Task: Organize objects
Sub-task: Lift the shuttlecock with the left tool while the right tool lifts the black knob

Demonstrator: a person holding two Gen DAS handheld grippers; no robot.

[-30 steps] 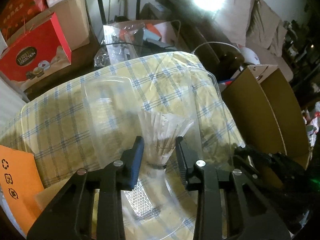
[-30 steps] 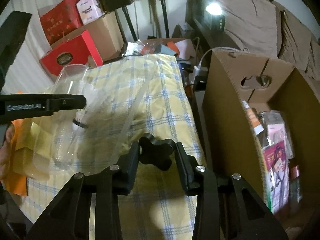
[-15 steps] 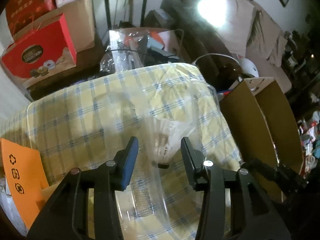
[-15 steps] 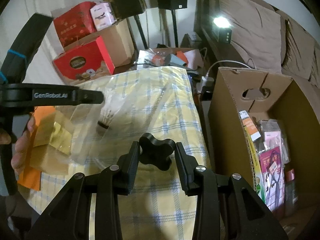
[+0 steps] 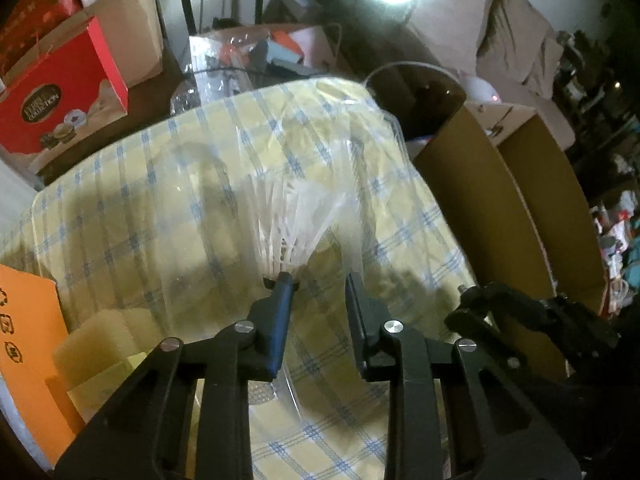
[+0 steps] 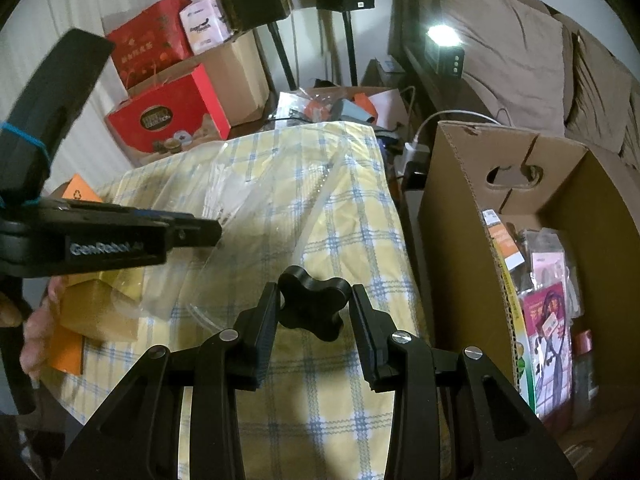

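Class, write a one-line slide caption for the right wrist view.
Right gripper clamps a black knob above the yellow checked tablecloth, beside an open cardboard box of packaged goods.

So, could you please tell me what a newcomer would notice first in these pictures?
Probably the white shuttlecock inside a clear plastic bag, just ahead of the left tongs over the yellow checked cloth. Next, the black knob gripped by the right tongs, beside the open cardboard box.

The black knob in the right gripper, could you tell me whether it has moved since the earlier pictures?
Yes. The knob, clamped in the right gripper, has drawn back from the red box, along the checked cloth.
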